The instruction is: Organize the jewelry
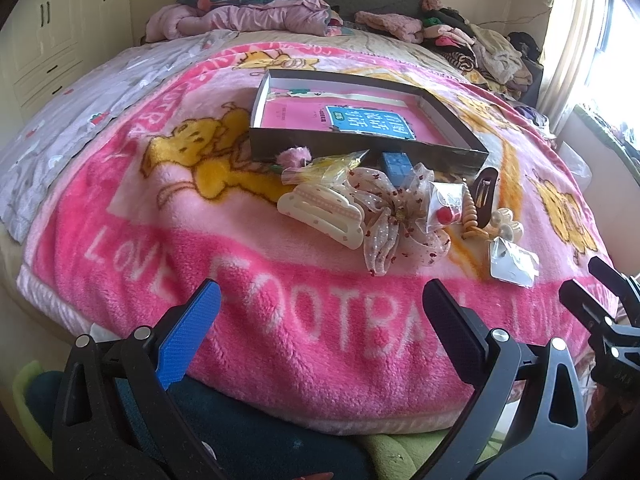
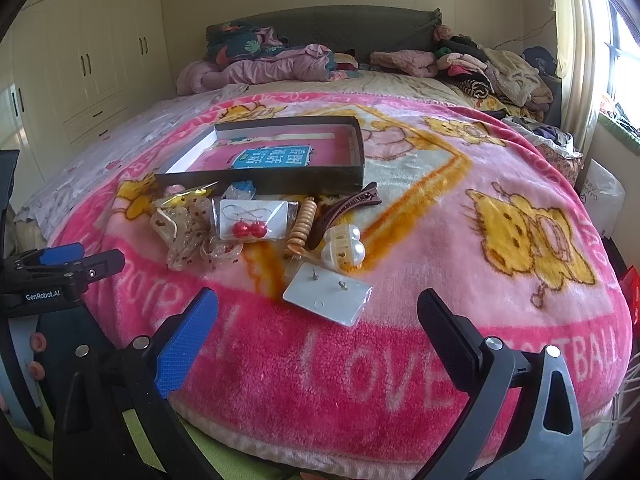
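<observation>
A shallow dark box (image 1: 360,152) (image 2: 260,178) with a pink book inside lies on the pink blanket. In front of it sits a heap of accessories: a cream claw clip (image 1: 320,212), a sheer dotted bow (image 1: 394,220), red ball earrings on a card (image 2: 250,222), an orange spiral clip (image 2: 303,224), a brown hair clip (image 2: 348,206), a pearl clip (image 2: 344,250) and a white earring card (image 2: 328,298). My left gripper (image 1: 324,300) is open, low at the bed's near edge. My right gripper (image 2: 320,312) is open too, just short of the white card. Neither holds anything.
Piled clothes and bedding (image 2: 280,60) lie along the headboard and the far right of the bed. Cream wardrobes (image 2: 92,52) stand on the left, a window with curtains (image 2: 580,40) on the right. The other gripper (image 2: 60,272) shows at the left edge of the right wrist view.
</observation>
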### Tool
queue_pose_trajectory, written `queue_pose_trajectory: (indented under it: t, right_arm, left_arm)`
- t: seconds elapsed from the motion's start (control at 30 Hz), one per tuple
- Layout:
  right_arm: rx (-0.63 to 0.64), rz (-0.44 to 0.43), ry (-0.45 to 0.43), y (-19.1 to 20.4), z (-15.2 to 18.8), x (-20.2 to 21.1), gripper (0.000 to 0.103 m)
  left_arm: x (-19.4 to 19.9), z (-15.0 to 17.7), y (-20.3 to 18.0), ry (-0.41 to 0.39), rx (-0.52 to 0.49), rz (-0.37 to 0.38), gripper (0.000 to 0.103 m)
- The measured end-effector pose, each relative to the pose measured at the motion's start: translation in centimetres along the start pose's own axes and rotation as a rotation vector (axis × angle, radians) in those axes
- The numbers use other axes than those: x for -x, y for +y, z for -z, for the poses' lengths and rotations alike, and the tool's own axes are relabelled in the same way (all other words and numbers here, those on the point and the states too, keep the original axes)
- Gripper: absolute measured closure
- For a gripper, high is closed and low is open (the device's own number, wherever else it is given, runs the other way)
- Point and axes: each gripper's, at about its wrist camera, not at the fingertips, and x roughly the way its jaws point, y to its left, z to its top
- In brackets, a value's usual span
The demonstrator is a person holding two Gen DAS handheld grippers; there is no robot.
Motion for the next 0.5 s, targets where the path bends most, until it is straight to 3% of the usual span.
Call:
queue_pose_trajectory:
  t: [0.5]
  right_arm:
    - [0.021,-0.012,0.012,0.2,-2.5,-2.4,0.006]
  left_arm:
    - [-0.7,-0.8,3.4,-0.009,0.091,-0.025,0.010]
